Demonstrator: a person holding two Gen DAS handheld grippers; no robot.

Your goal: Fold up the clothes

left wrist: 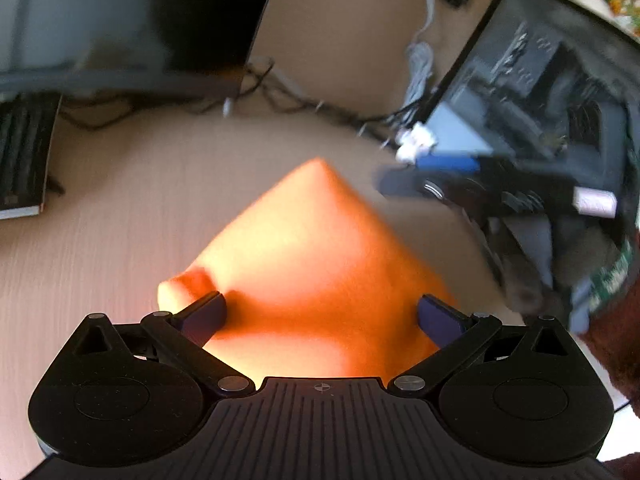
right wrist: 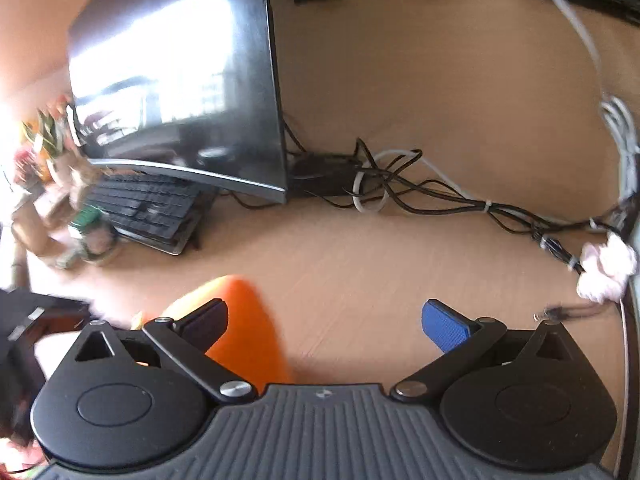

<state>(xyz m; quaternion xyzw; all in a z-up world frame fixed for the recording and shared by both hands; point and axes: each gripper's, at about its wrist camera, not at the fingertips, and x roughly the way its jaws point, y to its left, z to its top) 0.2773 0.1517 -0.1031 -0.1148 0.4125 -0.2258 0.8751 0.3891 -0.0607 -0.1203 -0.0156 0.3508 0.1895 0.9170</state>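
Note:
A folded orange cloth (left wrist: 308, 264) lies on the light wooden desk (left wrist: 120, 200), one corner pointing away from me. My left gripper (left wrist: 322, 312) is open, its blue-padded fingers spread wide just above the cloth's near part, holding nothing. In the right wrist view the same cloth (right wrist: 244, 332) shows as an orange patch at the lower left, under the left finger. My right gripper (right wrist: 324, 320) is open and empty over bare desk beside the cloth. The other gripper (left wrist: 500, 196) shows blurred at the right of the left wrist view.
A monitor (right wrist: 180, 80) and black keyboard (right wrist: 148, 208) stand at the back left of the desk (right wrist: 400, 260). Tangled cables (right wrist: 400, 188) run along the back. A second screen (left wrist: 540, 92) and a keyboard (left wrist: 24, 156) flank the cloth. A white crumpled item (right wrist: 608, 268) lies right.

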